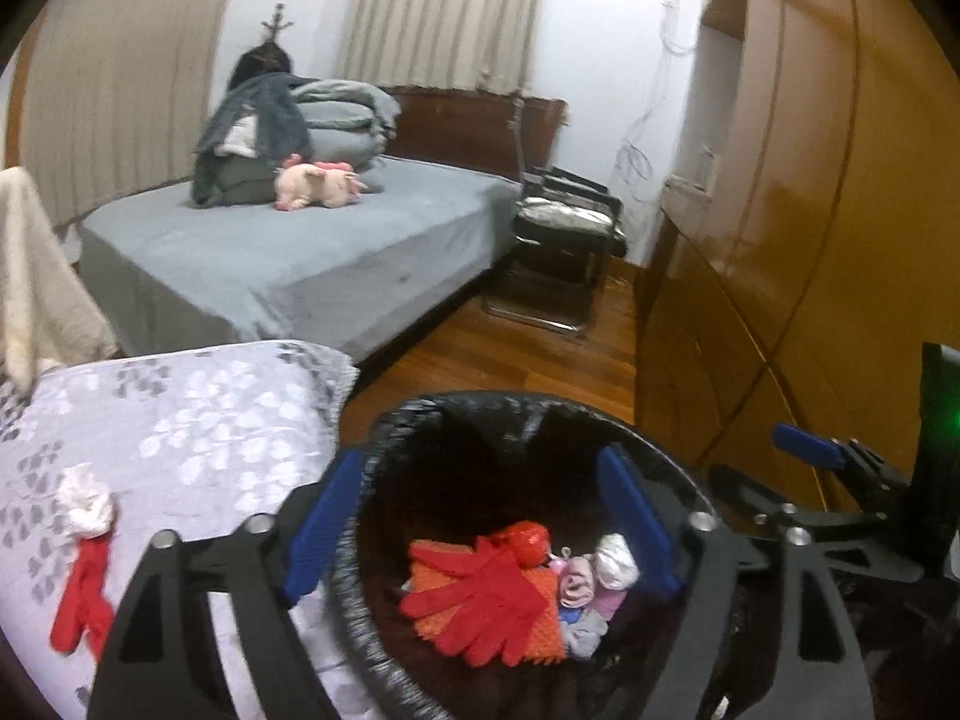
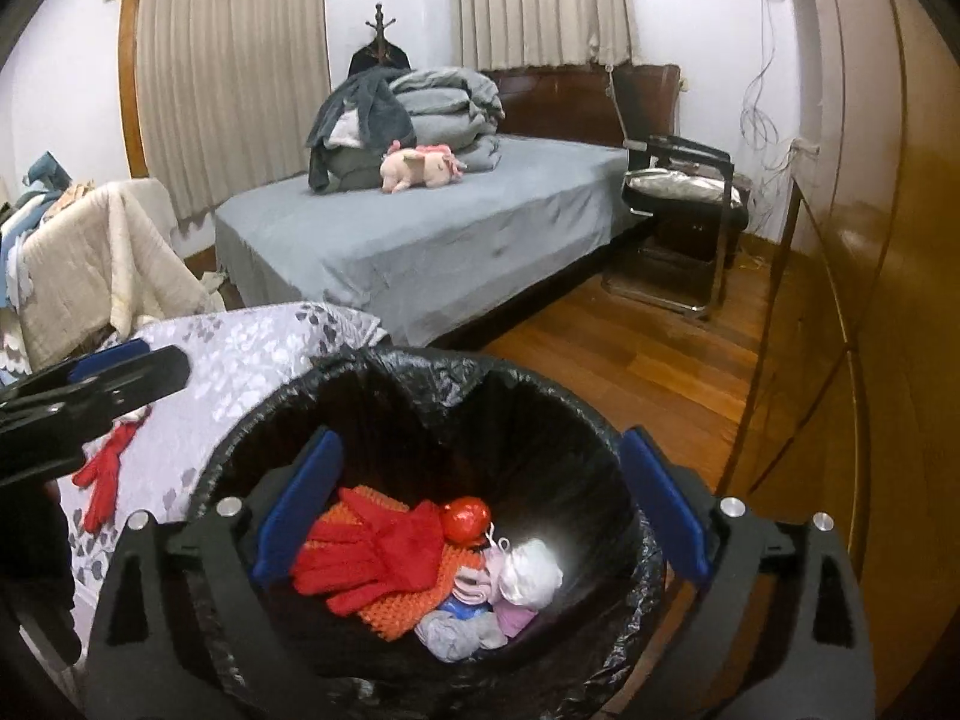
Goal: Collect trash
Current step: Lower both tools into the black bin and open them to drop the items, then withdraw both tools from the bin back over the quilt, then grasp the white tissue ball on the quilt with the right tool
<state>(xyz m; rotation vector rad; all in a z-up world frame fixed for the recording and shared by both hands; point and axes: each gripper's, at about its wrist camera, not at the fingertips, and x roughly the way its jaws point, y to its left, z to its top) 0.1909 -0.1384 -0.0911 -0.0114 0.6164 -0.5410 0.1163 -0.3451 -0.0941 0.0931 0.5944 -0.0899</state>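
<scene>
A black-lined trash bin (image 1: 528,414) (image 2: 420,372) stands beside a floral mattress. In it lie a red glove (image 1: 480,594) (image 2: 372,552), an orange knit piece (image 2: 414,606), a red ball (image 2: 468,519), a white wad (image 2: 531,570) and other scraps. My left gripper (image 1: 480,534) is open and empty over the bin. My right gripper (image 2: 480,516) is open and empty over the bin too. On the mattress lie another red glove (image 1: 84,594) (image 2: 105,474) and a white crumpled wad (image 1: 84,501).
The floral mattress (image 1: 180,420) (image 2: 240,354) is left of the bin. A grey bed (image 1: 300,252) (image 2: 420,240) with folded bedding and a pink plush stands behind. A black chair (image 2: 684,210) sits by the bed. A wooden wardrobe (image 2: 870,300) runs along the right.
</scene>
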